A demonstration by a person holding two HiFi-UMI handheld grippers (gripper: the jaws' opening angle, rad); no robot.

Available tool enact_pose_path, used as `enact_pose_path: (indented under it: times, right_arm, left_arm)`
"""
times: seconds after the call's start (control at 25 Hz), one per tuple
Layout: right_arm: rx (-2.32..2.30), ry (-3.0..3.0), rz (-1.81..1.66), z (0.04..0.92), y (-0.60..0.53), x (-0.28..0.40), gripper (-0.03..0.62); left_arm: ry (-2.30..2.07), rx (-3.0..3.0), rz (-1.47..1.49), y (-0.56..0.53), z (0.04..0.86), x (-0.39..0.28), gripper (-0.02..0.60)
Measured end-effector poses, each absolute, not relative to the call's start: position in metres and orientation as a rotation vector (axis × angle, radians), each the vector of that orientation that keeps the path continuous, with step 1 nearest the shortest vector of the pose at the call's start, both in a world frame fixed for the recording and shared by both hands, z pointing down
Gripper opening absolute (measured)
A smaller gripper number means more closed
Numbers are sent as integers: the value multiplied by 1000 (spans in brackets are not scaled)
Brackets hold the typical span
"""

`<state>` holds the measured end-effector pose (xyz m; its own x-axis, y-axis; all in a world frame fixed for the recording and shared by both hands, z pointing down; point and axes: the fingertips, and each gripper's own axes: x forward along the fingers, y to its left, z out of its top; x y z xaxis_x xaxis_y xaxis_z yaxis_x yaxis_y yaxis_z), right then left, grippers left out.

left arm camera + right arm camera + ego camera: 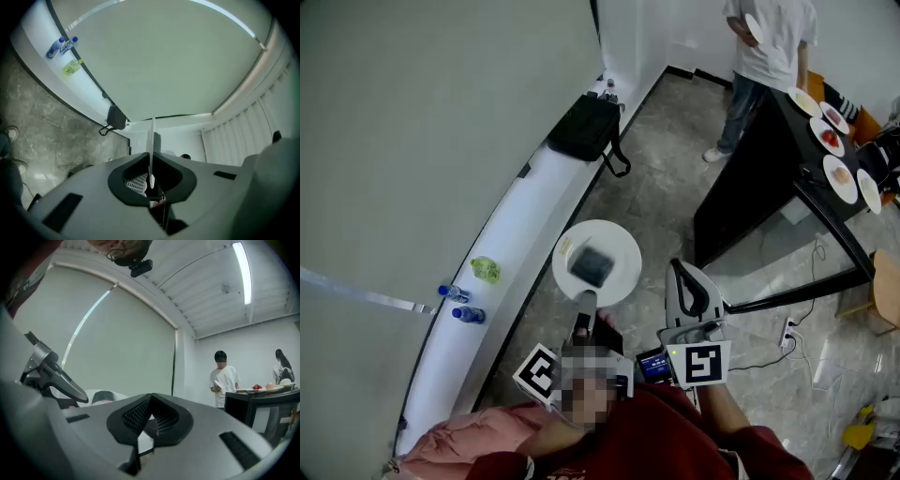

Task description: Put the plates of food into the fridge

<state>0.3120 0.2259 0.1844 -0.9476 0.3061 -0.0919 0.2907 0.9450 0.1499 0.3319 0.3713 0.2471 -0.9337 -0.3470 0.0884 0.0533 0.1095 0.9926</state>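
- Head view, closest in: the left hand-held gripper point(586, 302) is clamped on the near rim of a white plate point(621, 240). The plate sticks straight out ahead of the person, held level, with a dark chunk of food point(592, 265) in the middle.
- The right hand-held gripper point(679, 272) sits just beside the plate on its right side, not touching it. Its own view shows the jaws pinched together at the tip with nothing in them, so that's the free hand for a fridge door.
- The left gripper view shows what the head view can't: the plate's rim edge-on, squeezed between the pads. The food only shows up from above, though.
- Further out to the right there's a dark tabletop point(806, 155) with more plates of food point(842, 176), well apart from the person. Another person point(766, 42) is standing at its far end.
- No fridge in any view, so which way the plate has to travel can't be told from here. Probably a turn is needed first.
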Motion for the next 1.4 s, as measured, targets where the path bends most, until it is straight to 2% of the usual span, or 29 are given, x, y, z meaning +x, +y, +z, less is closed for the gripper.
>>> enact_pose_path:
  times: [1.4]
  right_arm:
    - [606, 2985, 132, 194, 146, 296, 12]
  left_arm:
    - [-2119, 164, -1945, 295, 251, 326, 21]
